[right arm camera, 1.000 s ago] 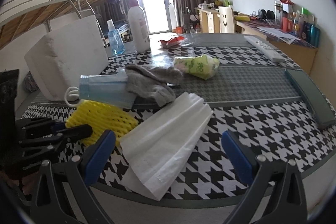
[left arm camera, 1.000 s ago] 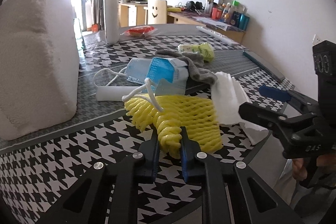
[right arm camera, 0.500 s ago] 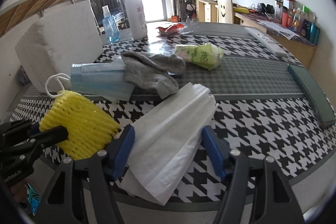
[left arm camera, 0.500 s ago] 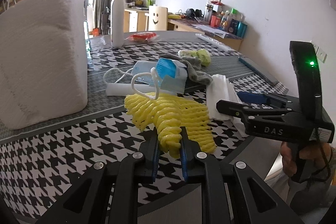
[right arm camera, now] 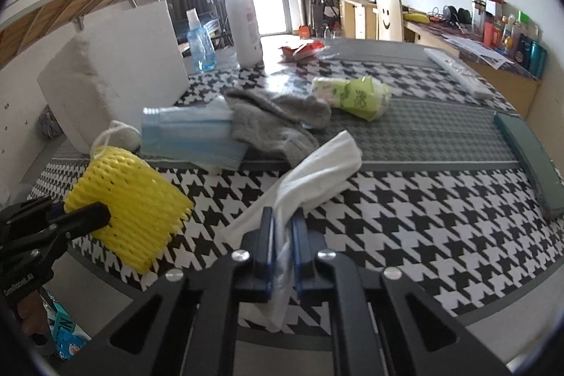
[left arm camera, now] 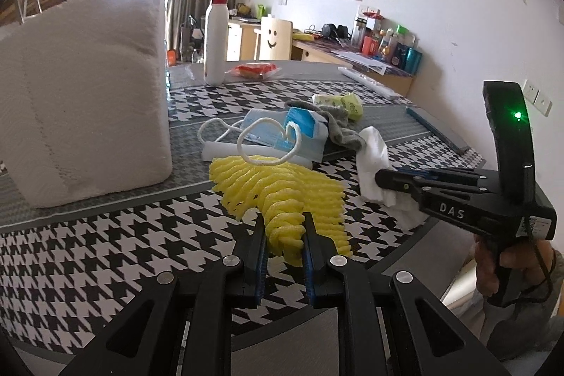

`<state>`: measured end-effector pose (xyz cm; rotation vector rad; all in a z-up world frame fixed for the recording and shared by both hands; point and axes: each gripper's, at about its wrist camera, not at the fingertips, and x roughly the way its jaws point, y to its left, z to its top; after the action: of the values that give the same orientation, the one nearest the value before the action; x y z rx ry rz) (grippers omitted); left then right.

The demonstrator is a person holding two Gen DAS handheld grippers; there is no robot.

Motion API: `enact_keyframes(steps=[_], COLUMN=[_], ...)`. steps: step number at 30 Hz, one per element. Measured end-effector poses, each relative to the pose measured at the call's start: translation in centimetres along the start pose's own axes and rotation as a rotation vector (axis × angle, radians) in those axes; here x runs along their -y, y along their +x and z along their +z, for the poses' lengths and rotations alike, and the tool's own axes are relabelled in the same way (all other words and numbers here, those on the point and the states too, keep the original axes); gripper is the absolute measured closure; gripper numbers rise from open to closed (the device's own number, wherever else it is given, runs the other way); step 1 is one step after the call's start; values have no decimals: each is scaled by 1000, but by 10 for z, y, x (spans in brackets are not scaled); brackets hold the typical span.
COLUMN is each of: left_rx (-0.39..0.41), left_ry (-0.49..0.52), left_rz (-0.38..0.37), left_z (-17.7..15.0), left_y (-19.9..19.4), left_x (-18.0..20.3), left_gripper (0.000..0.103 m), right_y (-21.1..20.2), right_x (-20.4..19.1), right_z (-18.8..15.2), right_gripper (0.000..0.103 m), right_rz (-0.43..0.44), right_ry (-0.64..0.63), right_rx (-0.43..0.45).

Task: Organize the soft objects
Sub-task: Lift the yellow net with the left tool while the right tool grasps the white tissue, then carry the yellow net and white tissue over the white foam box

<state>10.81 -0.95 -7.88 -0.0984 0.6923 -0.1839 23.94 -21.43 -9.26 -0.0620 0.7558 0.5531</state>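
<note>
Both tongs clamped: our left gripper (left arm camera: 283, 240) pinches the yellow foam net (left arm camera: 282, 189), our right gripper (right arm camera: 282, 236) the white tissue (right arm camera: 317, 171), both at the table's (right arm camera: 405, 199) near edge. Beyond them: foam block (left arm camera: 81, 94), face mask (right arm camera: 190, 133), grey sock (right arm camera: 278, 122).

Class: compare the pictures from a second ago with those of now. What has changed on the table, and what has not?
The right gripper closed from wide open onto the white tissue pack, bunching it. The left gripper kept its grip on the yellow foam net and raised it. The face mask, grey sock and foam block stayed put.
</note>
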Motion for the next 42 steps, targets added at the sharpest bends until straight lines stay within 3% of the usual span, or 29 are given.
enact_keyframes(steps=[24,42], left_rx=[139,257], left_ry=[36,61], left_rz=[39,103], left_z=[20,81], left_y=[-73,-94], left_x=[21,10], left_gripper=[85,85], right_y=[-80,-90], right_x=[-2,-10], right_z=[23,65], right_gripper=[91,91], right_rz=[33,63], right_ry=[-16,-59], right_rx=[194,274])
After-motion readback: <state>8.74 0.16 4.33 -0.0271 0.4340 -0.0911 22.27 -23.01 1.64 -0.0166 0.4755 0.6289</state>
